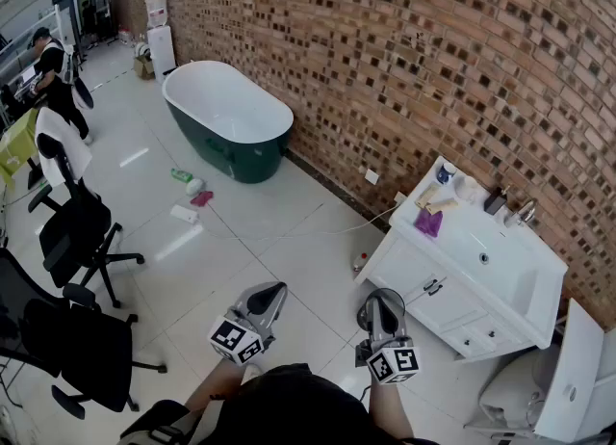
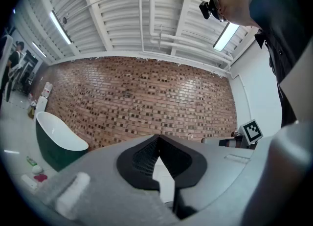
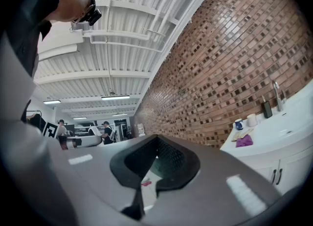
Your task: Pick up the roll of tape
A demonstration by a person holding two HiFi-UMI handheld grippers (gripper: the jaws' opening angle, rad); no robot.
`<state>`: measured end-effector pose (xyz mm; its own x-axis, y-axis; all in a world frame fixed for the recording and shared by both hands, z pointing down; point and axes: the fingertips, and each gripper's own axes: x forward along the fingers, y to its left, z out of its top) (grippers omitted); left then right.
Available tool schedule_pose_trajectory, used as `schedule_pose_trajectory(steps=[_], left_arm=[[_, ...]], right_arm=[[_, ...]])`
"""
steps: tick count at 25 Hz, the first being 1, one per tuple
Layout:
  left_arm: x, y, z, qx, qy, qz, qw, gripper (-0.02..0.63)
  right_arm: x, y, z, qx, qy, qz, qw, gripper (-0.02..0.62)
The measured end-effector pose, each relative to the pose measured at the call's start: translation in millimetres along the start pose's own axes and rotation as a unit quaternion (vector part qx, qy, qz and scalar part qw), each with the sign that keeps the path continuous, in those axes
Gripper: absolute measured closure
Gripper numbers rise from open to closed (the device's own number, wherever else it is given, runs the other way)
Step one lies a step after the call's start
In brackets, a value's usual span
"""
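Note:
I cannot make out a roll of tape for certain in any view. A small white round thing (image 1: 469, 186) stands on the white vanity (image 1: 452, 313) beside a blue cup (image 1: 444, 174); what it is I cannot tell. My left gripper (image 1: 274, 291) (image 2: 157, 139) is held level over the floor at the bottom centre, jaws shut with nothing between them. My right gripper (image 1: 385, 299) (image 3: 157, 138) is beside it, just left of the vanity, and its jaws also meet at the tips, empty.
A dark green bathtub (image 1: 229, 120) stands along the brick wall (image 1: 433, 58). Bottles and a pink item (image 1: 201, 198) lie on the tiled floor near it, and a small bottle (image 1: 359, 262) sits by the vanity. Black office chairs (image 1: 82, 231) stand left. A purple cloth (image 1: 428, 222) lies beside the sink. A person (image 1: 53, 72) stands far left.

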<state>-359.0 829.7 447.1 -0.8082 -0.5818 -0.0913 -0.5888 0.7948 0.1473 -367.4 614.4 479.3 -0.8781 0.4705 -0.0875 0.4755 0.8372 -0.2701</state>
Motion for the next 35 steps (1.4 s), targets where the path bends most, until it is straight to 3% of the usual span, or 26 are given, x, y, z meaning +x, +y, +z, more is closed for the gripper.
schedule_pose_trajectory(steps=[11,15,24,31,35], left_arm=[[81.6,-99.9,-34.8,-0.014,0.018,-0.105,0.9942,0.604],[104.2,-132.4,-36.5,-0.028,0.014,-0.135,0.9904,0.604],[159.1,-197.6,-61.0,-0.032,0.044,-0.23,0.9716,0.604],[198.2,-211.7,-67.0,-0.052,0.051,-0.3,0.9512,0.604],[211.7,-199.8,-70.7,-0.062,0.059,-0.313,0.9457,0.604]], right_arm=[[-94.4,-100.1,21.7,-0.019,-0.014,-0.115,0.993,0.589],[-127.0,-122.4,27.8,-0.032,-0.017,-0.139,0.99,0.589],[-214.6,-175.2,46.5,-0.056,-0.026,-0.256,0.965,0.589],[-223.0,-177.8,54.0,-0.072,-0.032,-0.314,0.946,0.589],[-217.0,-178.4,54.6,-0.069,-0.036,-0.341,0.937,0.591]])
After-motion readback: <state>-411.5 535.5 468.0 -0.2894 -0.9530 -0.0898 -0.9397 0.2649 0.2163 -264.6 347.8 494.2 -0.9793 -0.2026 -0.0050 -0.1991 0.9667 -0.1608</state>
